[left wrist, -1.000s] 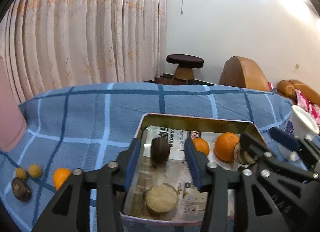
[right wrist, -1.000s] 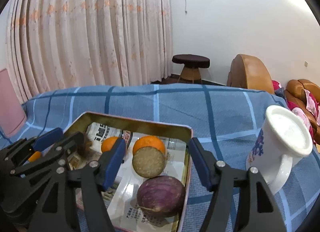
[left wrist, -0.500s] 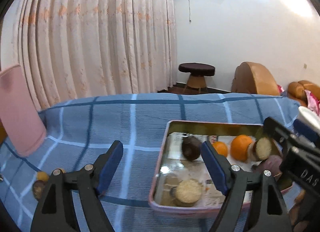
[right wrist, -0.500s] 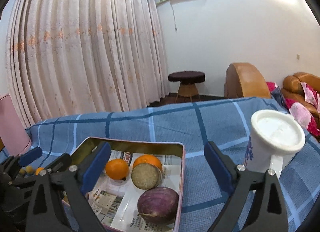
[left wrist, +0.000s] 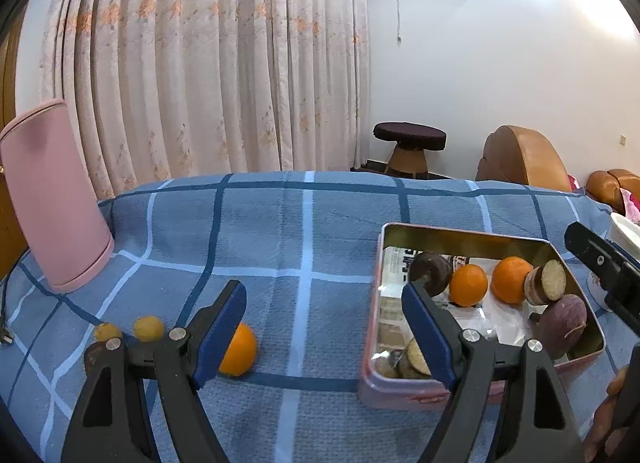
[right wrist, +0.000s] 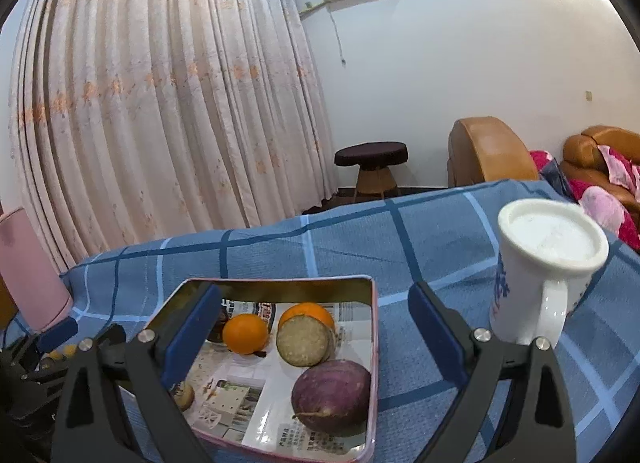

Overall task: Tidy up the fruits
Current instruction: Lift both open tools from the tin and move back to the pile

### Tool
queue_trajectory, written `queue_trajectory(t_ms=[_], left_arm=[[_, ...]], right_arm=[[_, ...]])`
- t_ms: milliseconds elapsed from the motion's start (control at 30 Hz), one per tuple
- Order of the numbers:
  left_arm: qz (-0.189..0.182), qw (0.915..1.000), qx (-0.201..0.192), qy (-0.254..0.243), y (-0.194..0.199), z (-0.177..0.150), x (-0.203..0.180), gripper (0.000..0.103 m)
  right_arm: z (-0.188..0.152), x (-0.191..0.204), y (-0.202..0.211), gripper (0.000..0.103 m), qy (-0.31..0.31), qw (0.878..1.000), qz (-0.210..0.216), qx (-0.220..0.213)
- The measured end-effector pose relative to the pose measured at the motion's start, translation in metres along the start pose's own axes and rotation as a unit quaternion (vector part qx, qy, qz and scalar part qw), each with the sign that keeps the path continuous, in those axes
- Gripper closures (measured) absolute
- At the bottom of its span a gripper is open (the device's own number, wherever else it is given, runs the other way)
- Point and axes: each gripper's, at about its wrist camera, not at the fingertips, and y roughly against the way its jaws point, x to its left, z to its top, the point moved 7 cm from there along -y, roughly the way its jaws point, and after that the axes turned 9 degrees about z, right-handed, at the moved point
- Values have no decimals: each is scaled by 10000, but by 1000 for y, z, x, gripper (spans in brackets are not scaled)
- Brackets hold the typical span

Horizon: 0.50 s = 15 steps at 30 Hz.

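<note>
Since the earlier frames, we have swung the left gripper (left wrist: 324, 327) leftward off the tin tray (left wrist: 472, 232), so the tray now lies to the right of its fingers and the loose fruit sits at their left. Working left to right: a pink cylinder (left wrist: 56, 199) stands at the cloth's far left. Near it lie two small yellow fruits (left wrist: 149, 328), a dark fruit (left wrist: 93, 357) and one loose orange (left wrist: 240, 349), touching nothing else, partly behind the left finger. Both left fingers are spread wide and hold nothing.

The tray holds two oranges (left wrist: 468, 285), a dark round fruit (left wrist: 432, 272), cut halves and a purple fruit (right wrist: 330, 389). We judge the task over half done: four pieces remain outside.

The right gripper (right wrist: 314, 333) hangs over the tray, fingers wide apart, empty. A white mug (right wrist: 548, 259) stands at right.

The tray's newspaper lining carries print; we cannot read it.
</note>
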Motion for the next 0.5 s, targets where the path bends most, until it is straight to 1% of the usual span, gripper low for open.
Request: queue_trajectory(t_ms=[233, 400, 500], left_arm=[[32, 9997, 139, 190, -2, -5, 19, 22], [110, 9995, 180, 224, -1, -8, 32, 22], [176, 9992, 232, 264, -3, -10, 43, 22]], right_arm=[[-3, 4, 6, 6, -131, 9999, -5, -62], [-4, 17, 8, 6, 91, 9999, -58, -104], [-7, 25, 9, 6, 67, 9999, 15, -88]])
